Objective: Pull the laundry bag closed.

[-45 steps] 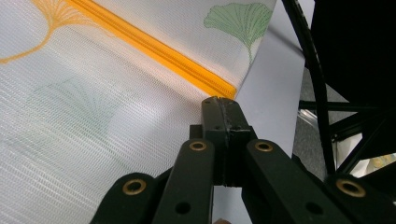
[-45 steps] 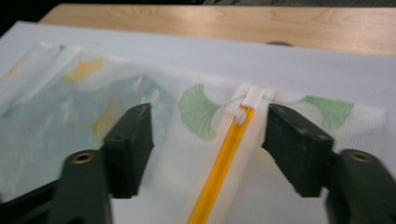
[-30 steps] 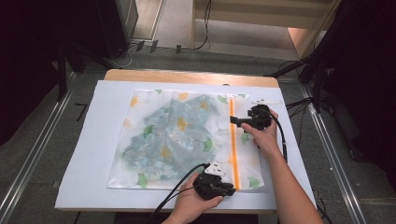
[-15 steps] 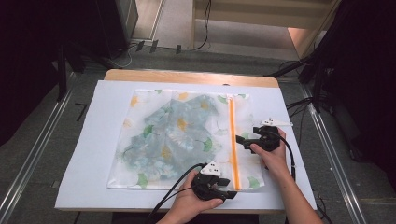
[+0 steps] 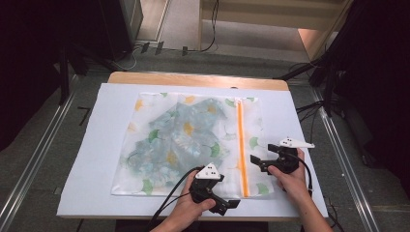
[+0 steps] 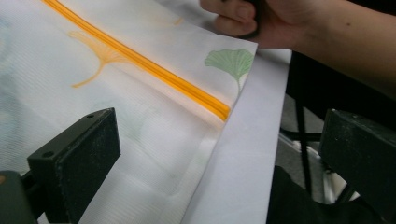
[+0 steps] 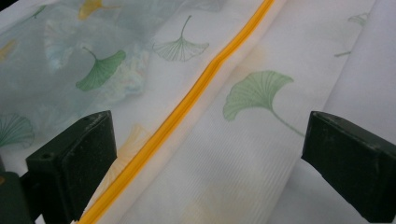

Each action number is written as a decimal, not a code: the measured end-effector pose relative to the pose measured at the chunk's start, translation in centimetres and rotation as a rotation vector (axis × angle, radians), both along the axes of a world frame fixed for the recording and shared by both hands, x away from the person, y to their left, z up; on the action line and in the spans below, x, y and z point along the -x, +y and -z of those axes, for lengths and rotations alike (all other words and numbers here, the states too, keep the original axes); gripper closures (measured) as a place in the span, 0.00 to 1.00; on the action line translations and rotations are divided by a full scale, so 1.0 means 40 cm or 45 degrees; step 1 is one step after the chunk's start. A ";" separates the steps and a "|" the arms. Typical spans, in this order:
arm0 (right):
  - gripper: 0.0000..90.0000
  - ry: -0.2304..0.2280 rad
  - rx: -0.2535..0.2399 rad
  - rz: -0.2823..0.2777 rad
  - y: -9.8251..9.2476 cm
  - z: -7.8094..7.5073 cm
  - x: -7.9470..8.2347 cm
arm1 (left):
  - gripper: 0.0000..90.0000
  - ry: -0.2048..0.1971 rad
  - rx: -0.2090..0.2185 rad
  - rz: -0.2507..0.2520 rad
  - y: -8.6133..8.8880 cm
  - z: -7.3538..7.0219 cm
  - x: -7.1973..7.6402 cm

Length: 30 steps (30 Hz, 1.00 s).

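Note:
A white mesh bag printed with green and yellow ginkgo leaves lies flat on the white table cover. An orange zipper runs down its right side. My left gripper sits at the bag's near edge, open. Its jaws have just been opening. In the left gripper view the bag's near right corner and the zipper end lie ahead, unpinched. My right gripper is open beside the zipper. In the right gripper view the zipper passes between its jaws.
The wooden table edge shows behind the cover. Metal rails run along both sides of the table, and cables lie on the floor at the right. Black cables trail from both grippers over the near edge.
My right gripper has moved from the far end of the zipper toward the near side along the bag's right part. The left gripper has stayed at the near edge.

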State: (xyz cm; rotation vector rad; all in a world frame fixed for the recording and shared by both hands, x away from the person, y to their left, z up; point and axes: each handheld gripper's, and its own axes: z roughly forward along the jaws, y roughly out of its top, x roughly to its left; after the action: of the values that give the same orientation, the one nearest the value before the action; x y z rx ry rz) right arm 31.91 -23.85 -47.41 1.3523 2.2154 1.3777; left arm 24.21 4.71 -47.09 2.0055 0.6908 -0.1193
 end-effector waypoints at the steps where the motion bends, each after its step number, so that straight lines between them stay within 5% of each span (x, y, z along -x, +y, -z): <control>1: 0.03 0.000 0.000 0.000 0.000 0.000 0.000 | 0.00 0.000 0.000 0.000 0.000 0.000 0.000; 20: 0.03 -0.004 0.019 0.021 -0.049 -0.002 0.105 | 0.00 -0.120 0.035 -0.233 0.220 -0.031 -0.044; 30: 0.03 -0.003 0.011 0.029 -0.072 -0.002 0.143 | 0.00 -0.193 0.021 -0.439 0.366 -0.065 -0.074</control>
State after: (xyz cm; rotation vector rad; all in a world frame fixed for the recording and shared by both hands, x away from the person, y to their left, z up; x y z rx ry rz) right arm 26.20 -26.73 -47.31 1.3680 2.1950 1.3595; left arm 27.18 19.34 -44.49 1.8285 0.9204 0.2285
